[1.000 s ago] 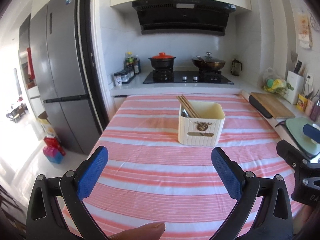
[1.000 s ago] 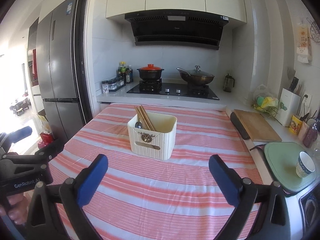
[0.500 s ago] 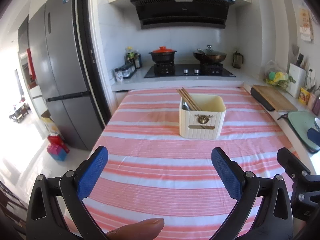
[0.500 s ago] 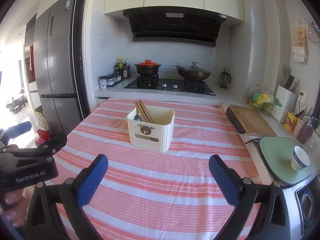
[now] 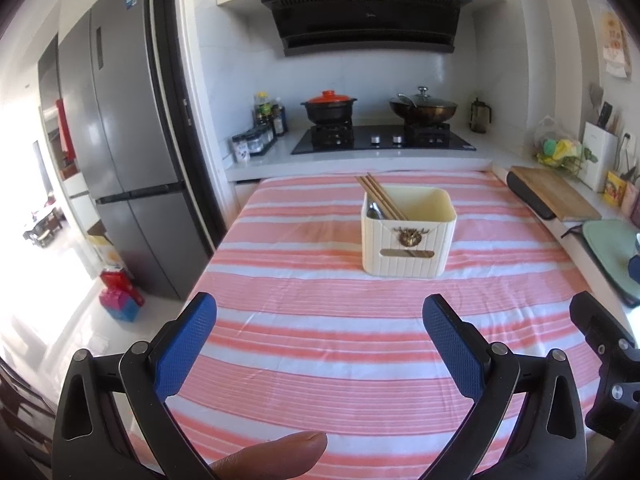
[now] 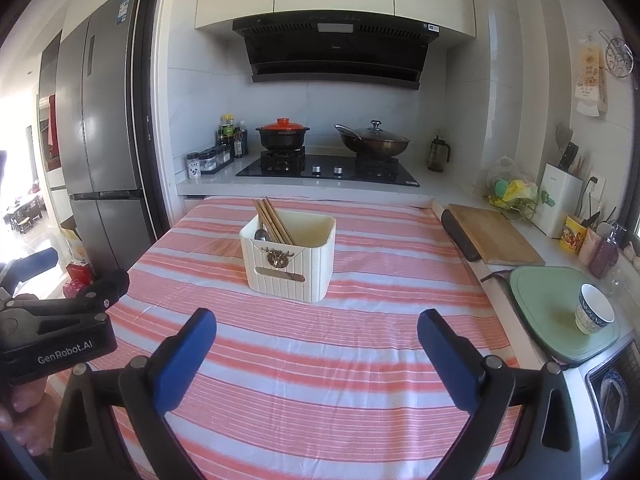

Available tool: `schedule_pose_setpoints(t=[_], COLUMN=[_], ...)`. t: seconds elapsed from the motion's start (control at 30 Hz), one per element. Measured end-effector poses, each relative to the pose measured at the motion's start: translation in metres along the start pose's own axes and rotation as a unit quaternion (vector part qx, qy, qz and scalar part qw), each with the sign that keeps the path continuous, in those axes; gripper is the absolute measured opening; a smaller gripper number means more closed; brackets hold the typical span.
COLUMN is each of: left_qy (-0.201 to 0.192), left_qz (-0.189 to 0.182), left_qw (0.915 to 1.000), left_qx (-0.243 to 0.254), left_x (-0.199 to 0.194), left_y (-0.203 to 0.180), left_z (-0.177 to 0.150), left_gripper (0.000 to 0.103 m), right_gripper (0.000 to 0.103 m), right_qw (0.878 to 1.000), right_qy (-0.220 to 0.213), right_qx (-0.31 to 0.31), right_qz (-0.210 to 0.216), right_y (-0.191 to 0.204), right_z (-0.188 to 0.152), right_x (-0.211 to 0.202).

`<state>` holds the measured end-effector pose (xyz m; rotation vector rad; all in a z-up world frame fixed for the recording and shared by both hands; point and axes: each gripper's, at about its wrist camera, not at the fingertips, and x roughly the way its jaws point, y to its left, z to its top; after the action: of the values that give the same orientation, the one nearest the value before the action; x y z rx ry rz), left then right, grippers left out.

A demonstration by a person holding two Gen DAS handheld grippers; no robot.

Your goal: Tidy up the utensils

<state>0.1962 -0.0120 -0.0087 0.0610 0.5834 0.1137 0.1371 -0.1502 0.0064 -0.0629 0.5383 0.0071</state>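
Both of your grippers have pulled back and risen a little from the cream holder [image 5: 408, 236] over the last second, so it now sits further off and lower in each view. Your left gripper [image 5: 320, 344] has its fingers spread wide with nothing between them; your right gripper [image 6: 316, 346] is the same, wide apart and empty. The holder stands upright on the striped table [image 6: 360, 360], well ahead of both grippers, towards the stove side. Inside it, at its left end, the chopsticks [image 6: 274, 222] lean back-left with 1 spoon [image 6: 262, 235] beside them. No loose utensils show on the cloth around the holder, so the sorting looks done and you seem to be backing away.
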Motion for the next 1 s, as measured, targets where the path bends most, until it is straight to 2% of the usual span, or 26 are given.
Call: schedule_pose_setpoints(t=[1.0], left_qy=[0.000], left_qz=[-0.008], left_qw=[1.0000], left_qx=[0.001], left_x=[-0.001], left_y=[0.002], left_z=[-0.001], left_gripper=[0.103], right_gripper=[0.102], right_qw=[1.000], right_qy=[-0.007], right_qx=[-0.021], right_qz=[-0.021], right_y=[0.011], right_z=[0.000], right_x=[-0.005])
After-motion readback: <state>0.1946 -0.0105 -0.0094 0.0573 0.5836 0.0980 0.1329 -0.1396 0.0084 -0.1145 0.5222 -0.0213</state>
